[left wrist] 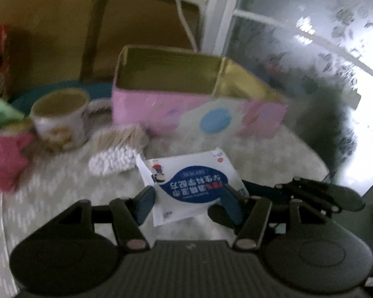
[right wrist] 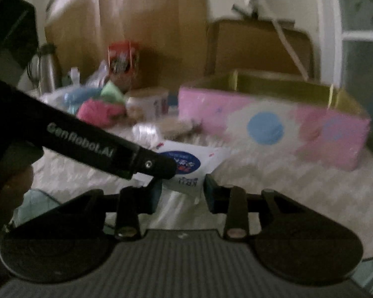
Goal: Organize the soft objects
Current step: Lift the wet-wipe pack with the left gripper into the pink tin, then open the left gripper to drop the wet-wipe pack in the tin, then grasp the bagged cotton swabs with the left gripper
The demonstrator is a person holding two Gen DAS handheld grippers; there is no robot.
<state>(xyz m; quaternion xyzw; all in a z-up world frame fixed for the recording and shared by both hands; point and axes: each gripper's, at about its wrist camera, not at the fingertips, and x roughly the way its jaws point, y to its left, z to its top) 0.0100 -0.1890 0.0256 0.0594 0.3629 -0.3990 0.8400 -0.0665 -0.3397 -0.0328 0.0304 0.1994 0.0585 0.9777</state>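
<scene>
- wet-wipe packet point(left wrist: 189, 186), one, lies on the table point(left wrist: 261, 154) between the left gripper point(left wrist: 186, 198) jaws; grip unclear.
- right gripper point(right wrist: 182, 191) parted just before it.
- one pink box point(left wrist: 161, 109), one mug point(left wrist: 62, 119) behind.

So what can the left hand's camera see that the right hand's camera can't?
Only the left wrist view shows the cotton swabs as separate white tips and the bright frosted window.

Only the right wrist view shows the red snack bag in full and the clutter around it.

Both show the pink box, the mug, the pink cloth and the white wipes packet lying between the left gripper fingers.
</scene>
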